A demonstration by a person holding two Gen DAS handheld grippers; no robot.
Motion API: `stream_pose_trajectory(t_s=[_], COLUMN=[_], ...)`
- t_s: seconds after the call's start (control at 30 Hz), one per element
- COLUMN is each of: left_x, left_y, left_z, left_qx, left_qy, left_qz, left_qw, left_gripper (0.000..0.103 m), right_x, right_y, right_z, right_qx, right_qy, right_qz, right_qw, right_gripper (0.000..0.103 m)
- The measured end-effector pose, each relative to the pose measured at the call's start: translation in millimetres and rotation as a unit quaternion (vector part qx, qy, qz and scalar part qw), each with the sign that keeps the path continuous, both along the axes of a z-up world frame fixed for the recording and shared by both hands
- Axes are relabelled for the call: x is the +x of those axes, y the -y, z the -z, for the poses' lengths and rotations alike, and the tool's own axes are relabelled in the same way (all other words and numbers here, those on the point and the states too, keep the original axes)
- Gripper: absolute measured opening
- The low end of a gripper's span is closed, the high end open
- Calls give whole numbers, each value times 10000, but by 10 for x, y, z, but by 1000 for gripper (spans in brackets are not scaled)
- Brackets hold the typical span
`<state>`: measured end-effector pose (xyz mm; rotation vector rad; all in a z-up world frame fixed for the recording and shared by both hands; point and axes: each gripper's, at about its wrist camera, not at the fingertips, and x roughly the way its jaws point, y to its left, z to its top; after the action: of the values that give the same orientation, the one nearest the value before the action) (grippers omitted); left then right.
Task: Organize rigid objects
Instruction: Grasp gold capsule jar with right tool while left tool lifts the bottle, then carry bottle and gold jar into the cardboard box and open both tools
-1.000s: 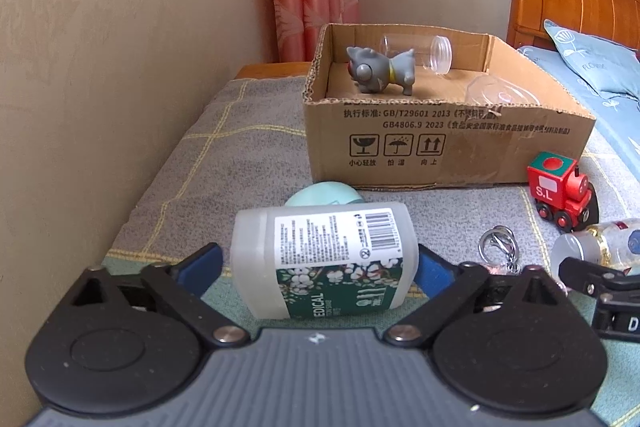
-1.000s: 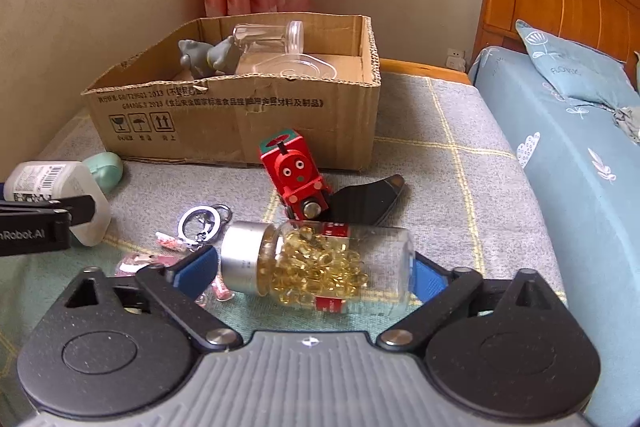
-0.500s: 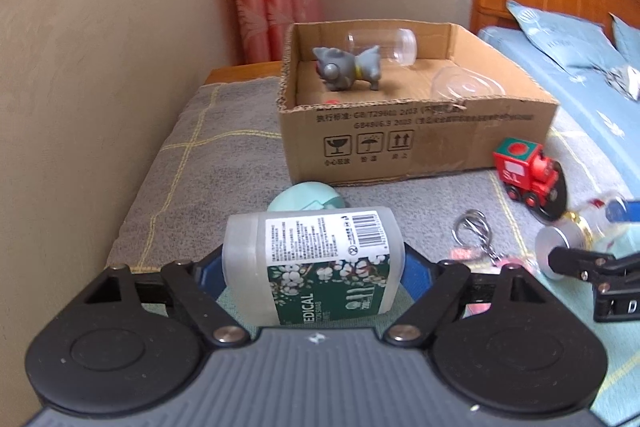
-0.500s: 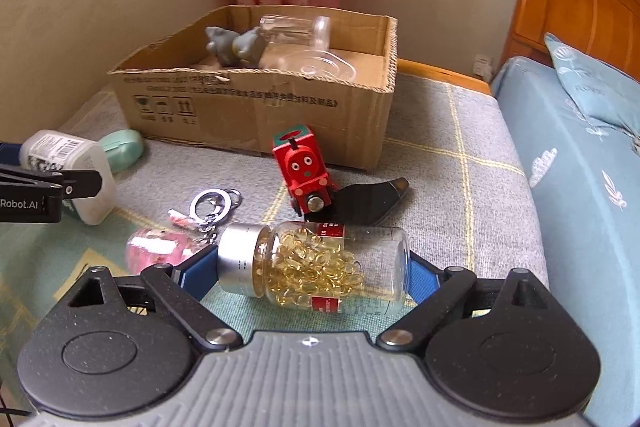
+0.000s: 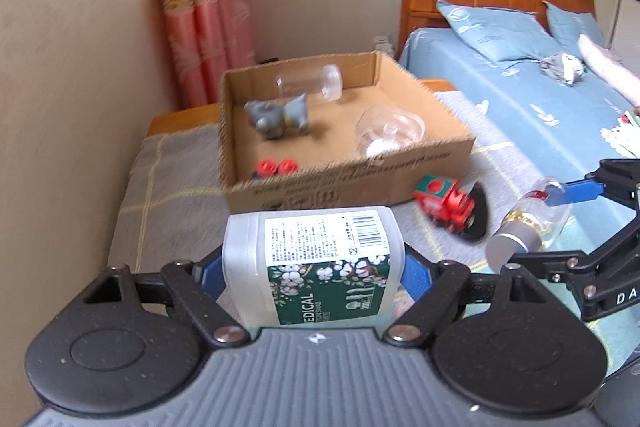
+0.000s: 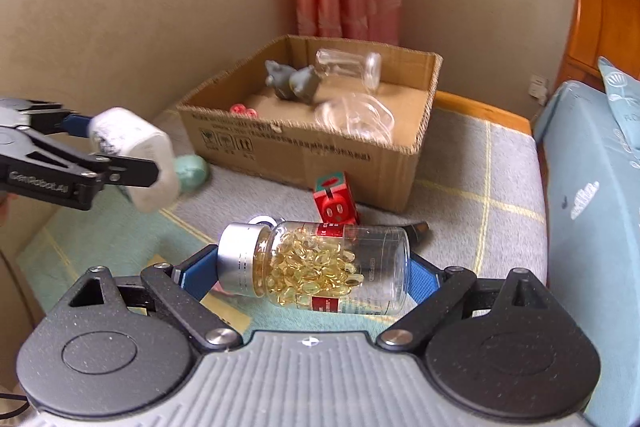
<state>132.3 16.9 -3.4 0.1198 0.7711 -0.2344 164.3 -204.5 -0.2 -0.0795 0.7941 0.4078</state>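
Note:
My left gripper (image 5: 312, 267) is shut on a white medical swab container (image 5: 312, 263) with a green flowered label, held in the air short of the cardboard box (image 5: 360, 183). It also shows in the right wrist view (image 6: 136, 159). My right gripper (image 6: 316, 267) is shut on a clear capsule bottle (image 6: 320, 263) with a silver cap, lifted above the cloth; it shows in the left wrist view (image 5: 528, 227). The box (image 6: 304, 151) holds a grey toy animal (image 5: 276, 115), a clear jar (image 5: 312, 87), a clear lid (image 5: 388, 131) and small red pieces (image 5: 276, 167).
A red toy train (image 5: 444, 203) and a black piece (image 5: 480, 211) lie on the grey checked cloth (image 5: 168, 195) in front of the box. A mint-green object (image 6: 194, 169) lies left of the box. A wall stands to the left, a blue bed (image 5: 540, 107) to the right.
Both grippers have risen from the cloth with their containers, so the views now look down into the box. The key ring and pink item have dropped out of sight.

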Motion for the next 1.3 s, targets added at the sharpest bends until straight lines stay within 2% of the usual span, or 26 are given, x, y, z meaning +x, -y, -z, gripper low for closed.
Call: stream_pose_trajectory(t_s=[0.27, 0.47, 0.77, 0.83, 0.87, 1.03, 1.3], left_x=[371, 771, 1203, 1249, 1258, 1158, 749], left_y=[100, 160, 281, 284, 273, 150, -37], left_z=[-262, -336, -155, -122, -108, -127, -206], left_qx=[45, 109, 289, 274, 278, 203, 303], left_qy=[330, 399, 175, 194, 221, 283, 395], left_qz=[274, 309, 340, 392, 319, 191, -213], left_qw=[9991, 9987, 9989, 9987, 9989, 9992, 9985], left_gripper=[83, 83, 84, 92, 95, 95, 95], right_x=[88, 226, 377, 424, 445, 578, 1014], right_y=[39, 59, 61, 47, 42, 11, -115], right_z=[-303, -435, -579, -585, -587, -579, -633], right_qx=[26, 16, -85, -102, -109, -93, -166], right_qy=[325, 526, 596, 588, 580, 492, 426], right_qz=[-111, -32, -19, -39, -39, -67, -104], right_qw=[9994, 9986, 9982, 9982, 9983, 9987, 9989], right_gripper=[96, 96, 96, 96, 96, 96, 96])
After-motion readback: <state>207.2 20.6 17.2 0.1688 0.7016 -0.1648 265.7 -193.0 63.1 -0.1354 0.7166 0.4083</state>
